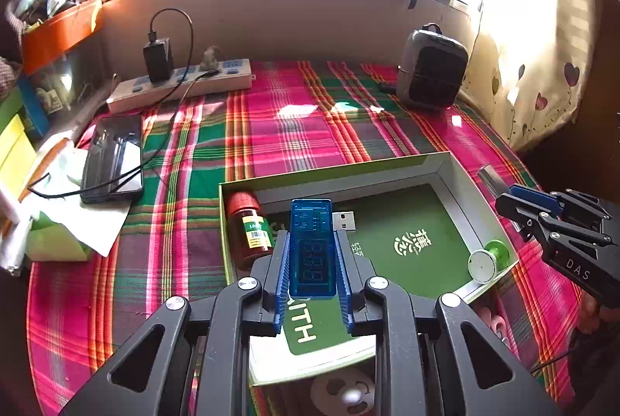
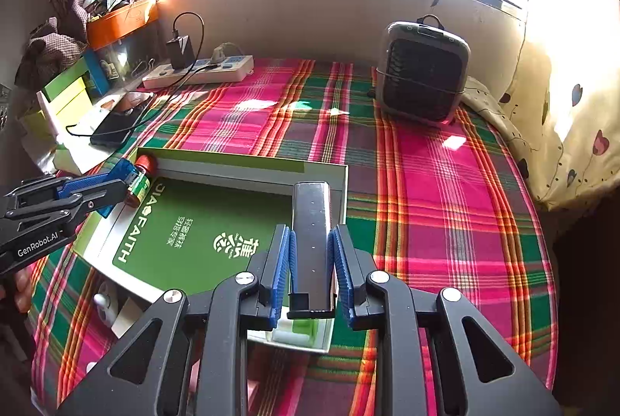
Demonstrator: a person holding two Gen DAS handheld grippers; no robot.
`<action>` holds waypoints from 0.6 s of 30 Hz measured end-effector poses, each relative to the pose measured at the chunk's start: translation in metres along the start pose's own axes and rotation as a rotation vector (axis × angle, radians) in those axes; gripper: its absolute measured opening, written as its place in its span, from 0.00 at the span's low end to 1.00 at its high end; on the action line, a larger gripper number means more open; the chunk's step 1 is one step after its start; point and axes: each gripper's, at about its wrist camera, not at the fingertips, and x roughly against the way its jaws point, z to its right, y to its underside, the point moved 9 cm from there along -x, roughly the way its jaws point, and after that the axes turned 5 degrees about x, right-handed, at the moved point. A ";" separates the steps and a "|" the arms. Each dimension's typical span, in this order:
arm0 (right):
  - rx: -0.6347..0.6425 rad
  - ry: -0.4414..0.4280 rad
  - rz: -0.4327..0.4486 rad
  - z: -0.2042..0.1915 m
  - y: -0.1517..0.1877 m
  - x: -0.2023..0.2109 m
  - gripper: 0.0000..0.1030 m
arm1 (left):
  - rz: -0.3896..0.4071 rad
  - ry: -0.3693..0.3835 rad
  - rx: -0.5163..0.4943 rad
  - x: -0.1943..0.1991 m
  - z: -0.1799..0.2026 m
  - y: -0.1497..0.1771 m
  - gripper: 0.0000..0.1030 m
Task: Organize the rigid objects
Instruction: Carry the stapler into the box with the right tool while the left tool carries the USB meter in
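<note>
My left gripper [image 1: 311, 236] is shut on a blue see-through USB tester [image 1: 312, 261], holding it over the left part of a shallow green-bottomed box [image 1: 457, 179]. In the box's left corner lies a brown bottle with a red cap [image 1: 248, 226], and a green and white spool [image 1: 488, 261] rests in its right corner. My right gripper [image 2: 312, 232] is shut on a dark grey metal bar [image 2: 312, 214] above the box's far right corner [image 2: 248, 164]. The left wrist view shows the right gripper [image 1: 515, 203] at the box's right side. The left gripper [image 2: 124, 179] appears beside the bottle [image 2: 145, 168] in the right wrist view.
A plaid cloth [image 2: 445, 183] covers the table. At the back stand a power strip with a charger [image 1: 182, 83] and a small grey fan [image 2: 422, 71]. A phone on its cable [image 1: 112, 156], tissues and boxes crowd the left edge. A curtain [image 2: 562, 114] hangs at the right. Small white items lie under the box's near side.
</note>
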 end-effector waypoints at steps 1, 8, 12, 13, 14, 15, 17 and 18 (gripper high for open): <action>0.000 -0.002 -0.006 0.000 -0.002 -0.004 0.24 | -0.005 0.005 0.003 -0.004 0.001 -0.002 0.20; 0.008 -0.008 -0.040 -0.002 -0.007 -0.028 0.24 | -0.037 0.003 0.015 -0.026 -0.001 -0.007 0.20; 0.010 -0.011 -0.057 -0.001 -0.007 -0.038 0.24 | -0.052 -0.001 0.024 -0.036 -0.004 -0.009 0.20; 0.011 -0.010 -0.061 -0.001 -0.008 -0.040 0.24 | -0.052 -0.001 0.023 -0.038 -0.004 -0.009 0.20; 0.013 -0.009 -0.064 -0.002 -0.008 -0.042 0.24 | -0.054 -0.003 0.024 -0.040 -0.005 -0.010 0.20; 0.014 -0.009 -0.068 -0.002 -0.008 -0.044 0.24 | -0.057 -0.004 0.026 -0.042 -0.005 -0.010 0.20; 0.017 -0.008 -0.073 -0.002 -0.009 -0.048 0.24 | -0.064 -0.004 0.029 -0.046 -0.006 -0.011 0.20; 0.017 -0.009 -0.077 -0.003 -0.009 -0.050 0.24 | -0.067 -0.005 0.029 -0.048 -0.006 -0.010 0.20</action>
